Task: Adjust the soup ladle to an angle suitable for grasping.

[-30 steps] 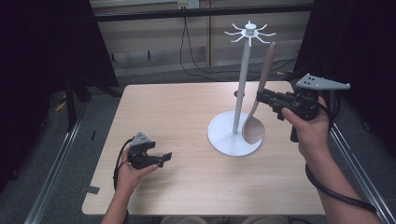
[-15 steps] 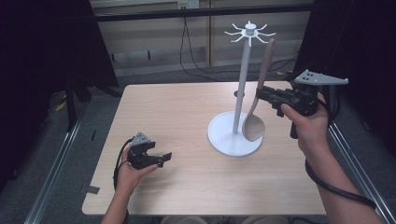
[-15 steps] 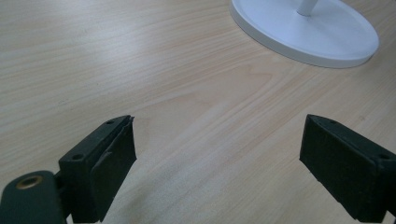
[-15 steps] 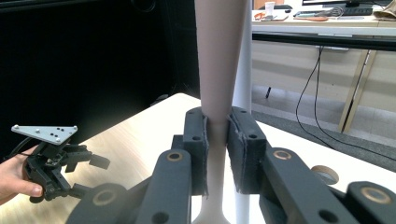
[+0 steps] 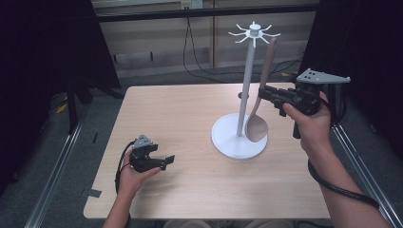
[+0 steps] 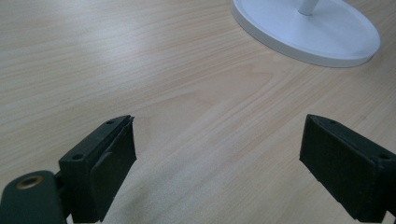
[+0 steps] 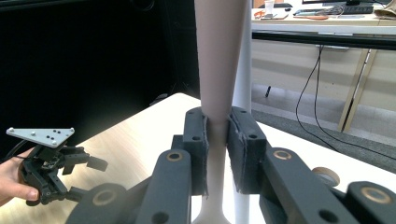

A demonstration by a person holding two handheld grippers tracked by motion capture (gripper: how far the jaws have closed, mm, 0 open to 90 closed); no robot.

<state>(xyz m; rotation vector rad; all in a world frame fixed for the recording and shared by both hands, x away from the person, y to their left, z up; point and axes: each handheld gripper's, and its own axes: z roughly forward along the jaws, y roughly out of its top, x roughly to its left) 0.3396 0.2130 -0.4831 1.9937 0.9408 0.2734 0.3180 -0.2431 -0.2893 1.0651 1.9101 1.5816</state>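
A white stand point(image 5: 248, 85) with a round base point(image 5: 228, 142) and a ring of hooks point(image 5: 254, 33) on top rises at the table's right middle. My right gripper point(image 5: 264, 93) is shut on the handle of a wooden spoon point(image 5: 264, 66) just right of the pole. The spoon is upright, with its bowl hanging low over the base. In the right gripper view the pads point(image 7: 201, 135) pinch the spoon's narrow neck point(image 7: 219, 56) in front of the pole point(image 7: 243, 93). My left gripper point(image 5: 167, 161) rests low at the front left, open with nothing between its jaws point(image 6: 217, 158).
A roll of tape point(image 5: 243, 95) lies on the wooden table point(image 5: 180, 114) behind the stand. The base's rim point(image 6: 317, 32) lies ahead of the left gripper. Metal rails run along both table sides, with cables on the floor behind.
My right gripper has lifted the spoon slightly beside the pole. The left gripper has not moved.
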